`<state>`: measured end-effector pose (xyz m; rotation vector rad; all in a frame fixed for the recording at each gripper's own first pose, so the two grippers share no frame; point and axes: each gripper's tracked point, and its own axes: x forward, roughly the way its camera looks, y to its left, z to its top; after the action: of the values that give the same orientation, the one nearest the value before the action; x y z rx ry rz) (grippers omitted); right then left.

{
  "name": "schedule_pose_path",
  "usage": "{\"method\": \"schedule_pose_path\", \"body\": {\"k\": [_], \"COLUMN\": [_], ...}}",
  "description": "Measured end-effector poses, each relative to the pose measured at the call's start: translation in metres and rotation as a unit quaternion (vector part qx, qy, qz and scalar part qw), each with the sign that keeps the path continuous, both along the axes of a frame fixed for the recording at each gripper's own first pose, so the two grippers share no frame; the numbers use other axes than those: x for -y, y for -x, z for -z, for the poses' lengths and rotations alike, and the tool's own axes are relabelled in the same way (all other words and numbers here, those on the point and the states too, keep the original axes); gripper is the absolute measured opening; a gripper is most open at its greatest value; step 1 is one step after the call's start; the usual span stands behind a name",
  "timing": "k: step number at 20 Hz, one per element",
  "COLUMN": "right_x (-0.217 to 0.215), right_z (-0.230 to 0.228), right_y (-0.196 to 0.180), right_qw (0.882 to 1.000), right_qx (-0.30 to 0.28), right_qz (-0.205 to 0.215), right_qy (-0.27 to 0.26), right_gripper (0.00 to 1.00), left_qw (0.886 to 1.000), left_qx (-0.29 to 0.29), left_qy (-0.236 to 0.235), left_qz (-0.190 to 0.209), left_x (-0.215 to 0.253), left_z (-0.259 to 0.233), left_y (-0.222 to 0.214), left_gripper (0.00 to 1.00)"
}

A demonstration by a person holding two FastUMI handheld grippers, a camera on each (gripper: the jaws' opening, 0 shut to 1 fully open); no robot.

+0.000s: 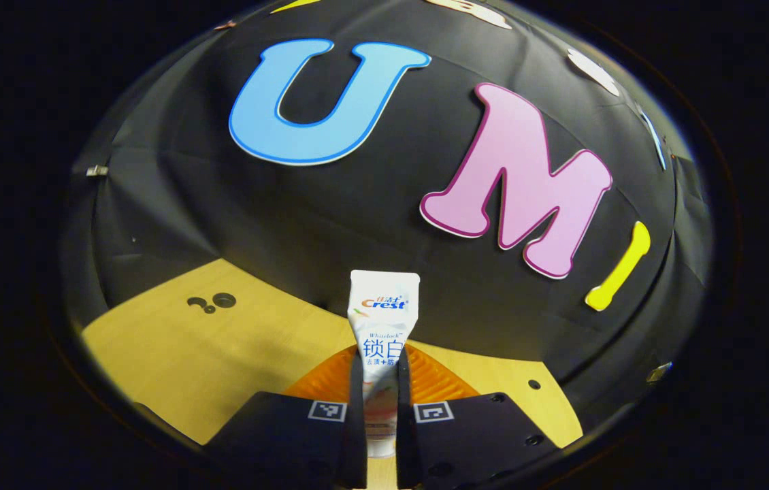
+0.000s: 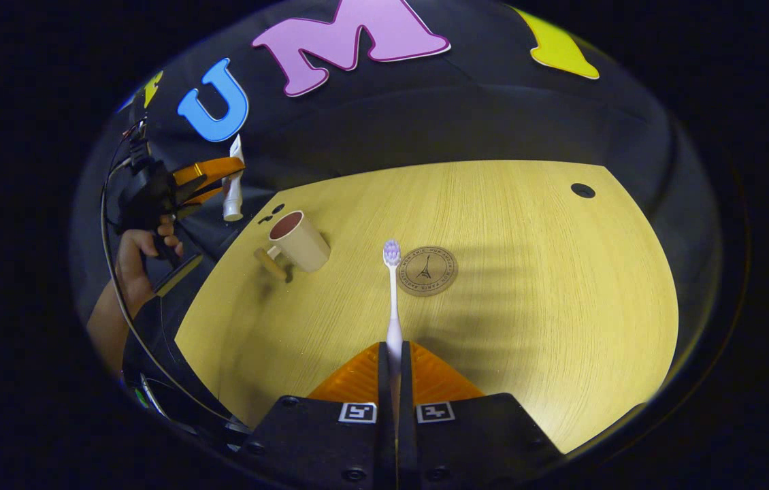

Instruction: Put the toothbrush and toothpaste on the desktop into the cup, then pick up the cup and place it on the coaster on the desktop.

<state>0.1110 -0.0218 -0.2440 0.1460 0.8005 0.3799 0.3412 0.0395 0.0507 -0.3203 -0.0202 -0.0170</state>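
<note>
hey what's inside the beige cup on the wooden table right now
In the right gripper view, the beige cup with a handle shows a dark reddish inside with nothing sticking out. Its bottom is hidden by the rim. The white toothbrush and white toothpaste tube are both held in grippers.

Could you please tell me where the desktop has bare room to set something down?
Bare wood spans the desktop right of the coaster, out to the small hole. It is crowded at the left, around the cup.
</note>
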Motion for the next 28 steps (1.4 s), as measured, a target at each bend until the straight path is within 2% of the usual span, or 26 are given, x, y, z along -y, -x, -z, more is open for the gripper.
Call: {"method": "schedule_pose_path", "body": {"k": [4,7,11,15,20,21,22,23,27,28], "right_x": [0.005,0.008,0.003,-0.004,-0.009,-0.011,-0.013,-0.015,-0.030,-0.036], "right_z": [0.004,0.011,0.008,0.007,0.005,0.005,0.004,0.002,-0.019,-0.027], "right_y": [-0.008,-0.013,-0.020,-0.022,-0.023,-0.023,-0.022,-0.023,-0.041,-0.048], "right_qw": [1.000,1.000,1.000,1.000,1.000,1.000,1.000,1.000,0.998,0.997], "right_qx": [-0.001,-0.002,0.006,0.007,0.012,0.012,0.012,0.014,0.048,0.059], "right_qz": [0.002,-0.001,0.003,0.009,0.003,0.001,-0.001,-0.005,-0.020,-0.024], "right_qy": [-0.002,0.004,-0.006,-0.014,-0.014,-0.014,-0.015,-0.017,-0.028,-0.033], "right_gripper": [0.06,0.07,0.07,0.06,0.06,0.07,0.07,0.07,0.07,0.07], "left_qw": [0.999,0.999,0.998,0.997,0.997,0.997,0.996,0.995,0.993,0.992], "left_qx": [0.026,0.004,0.027,0.003,-0.006,-0.010,-0.013,-0.011,-0.013,-0.018], "left_qy": [-0.017,-0.033,-0.061,-0.080,-0.073,-0.078,-0.085,-0.095,-0.113,-0.113], "left_qz": [0.014,0.006,-0.002,-0.016,-0.015,-0.017,-0.020,-0.026,-0.042,-0.047], "left_x": [0.006,0.003,0.005,-0.001,-0.002,-0.002,-0.003,-0.005,-0.015,-0.018], "left_z": [0.010,0.037,0.050,0.076,0.089,0.088,0.088,0.084,0.079,0.082], "left_y": [-0.033,-0.047,-0.050,-0.058,-0.052,-0.048,-0.042,-0.035,0.020,0.034], "left_gripper": [0.23,0.23,0.25,0.26,0.30,0.24,0.51,0.36,1.00,0.99]}}
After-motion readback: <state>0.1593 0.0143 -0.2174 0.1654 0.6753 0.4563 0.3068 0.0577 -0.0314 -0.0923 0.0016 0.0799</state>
